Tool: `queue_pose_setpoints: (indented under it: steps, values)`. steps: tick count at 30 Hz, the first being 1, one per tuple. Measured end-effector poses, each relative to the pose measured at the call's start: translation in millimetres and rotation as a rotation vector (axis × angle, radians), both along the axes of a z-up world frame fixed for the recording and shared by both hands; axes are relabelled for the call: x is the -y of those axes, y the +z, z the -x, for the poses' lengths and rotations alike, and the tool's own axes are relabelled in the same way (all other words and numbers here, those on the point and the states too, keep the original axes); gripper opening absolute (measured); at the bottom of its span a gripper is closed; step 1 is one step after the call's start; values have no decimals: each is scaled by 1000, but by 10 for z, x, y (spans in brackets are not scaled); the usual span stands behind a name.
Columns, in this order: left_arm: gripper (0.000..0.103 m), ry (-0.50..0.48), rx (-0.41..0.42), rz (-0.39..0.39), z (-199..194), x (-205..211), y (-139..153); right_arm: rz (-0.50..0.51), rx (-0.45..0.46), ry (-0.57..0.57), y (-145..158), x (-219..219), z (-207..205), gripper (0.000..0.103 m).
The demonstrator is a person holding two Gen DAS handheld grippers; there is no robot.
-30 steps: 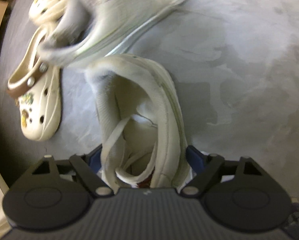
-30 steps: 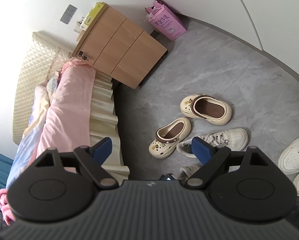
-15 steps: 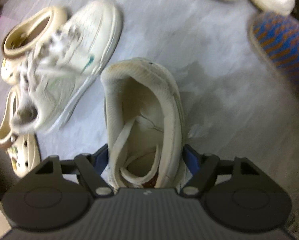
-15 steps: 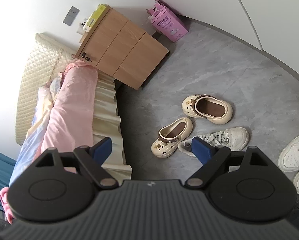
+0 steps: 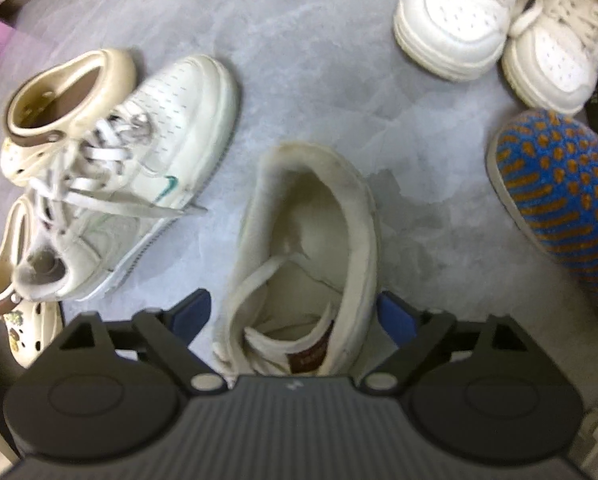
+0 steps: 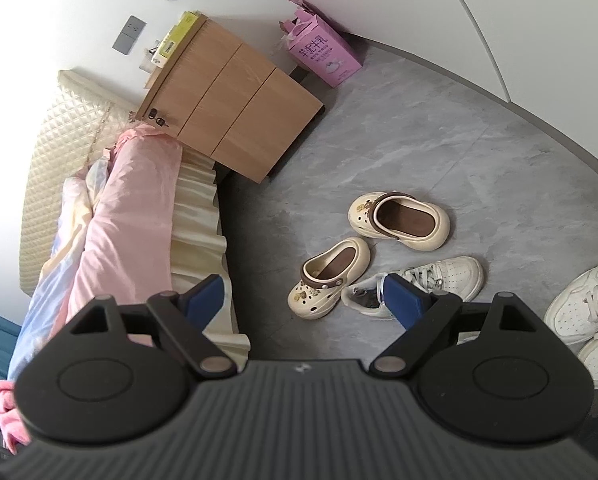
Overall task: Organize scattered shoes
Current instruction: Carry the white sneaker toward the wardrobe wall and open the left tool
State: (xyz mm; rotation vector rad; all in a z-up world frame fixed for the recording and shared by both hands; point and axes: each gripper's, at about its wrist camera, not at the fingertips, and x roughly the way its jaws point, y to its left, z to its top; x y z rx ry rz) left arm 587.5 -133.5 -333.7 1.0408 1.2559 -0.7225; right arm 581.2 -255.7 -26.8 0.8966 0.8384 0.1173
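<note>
Grey marbled floor [image 6: 439, 152] runs from the bed to the white wall, and shoes lie across the near part of it.

Starting at the left gripper [image 5: 295, 312]: its blue pads stand apart around the worn cream sneaker [image 5: 311, 248], one pad clear of the shoe's left side with floor showing between, the other close against its right side. I cannot say for sure whether the shoe already rests on the floor or hangs a little above it, since the picture is soft there. Just left of it lies its likely partner, the laced white sneaker [image 5: 139, 184], toe pointing far and slightly right, leaning against two cream clogs [image 5: 67, 96]. Far right, a pair of white sneakers [image 5: 499, 24] sits side by side, toes toward us, looking already ordered. A blue and orange slippered foot [image 5: 555, 200] stands at the right.

The right gripper [image 6: 303, 300] hovers high with its fingers spread wide and nothing between them.

By my reckoning, one pair is set, a second is being brought together, and the clogs, which point different ways, are left to do.

From the left wrist you get the gripped shoe and the foot, neither visible from the right. That higher view alone shows the bed [image 6: 123, 216], the wooden cabinet [image 6: 235, 112] and the pink carton [image 6: 323, 56] by the wall.
</note>
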Motion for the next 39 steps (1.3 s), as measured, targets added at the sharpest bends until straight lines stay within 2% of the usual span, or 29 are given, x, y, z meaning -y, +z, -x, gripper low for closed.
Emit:
queue_pose_setpoints:
  steps: [6, 11, 18, 27, 30, 32, 36, 39]
  values:
    - [96, 63, 21, 62, -173, -140, 45, 17, 3, -6, -17, 10, 9, 89]
    - [96, 88, 48, 98, -142, -226, 155, 48, -9, -10, -48, -25, -9, 89]
    - [97, 136, 89, 151, -171, -450, 379, 156, 3, -30, -7, -131, 39, 89]
    - [98, 232, 113, 264, -154, -958, 664, 193, 12, 40, -28, -364, 110, 89]
    - [97, 282, 114, 232, -192, -967, 610, 213, 8, 24, -51, -360, 150, 89]
    - [97, 330, 70, 225, -231, -915, 599, 226, 4, 13, -66, -358, 177, 89]
    - [98, 276, 110, 257, -163, -785, 748, 252, -2, -9, -97, -353, 230, 88]
    - [98, 288, 122, 267, -162, -786, 775, 272, -7, -25, -120, -350, 270, 89]
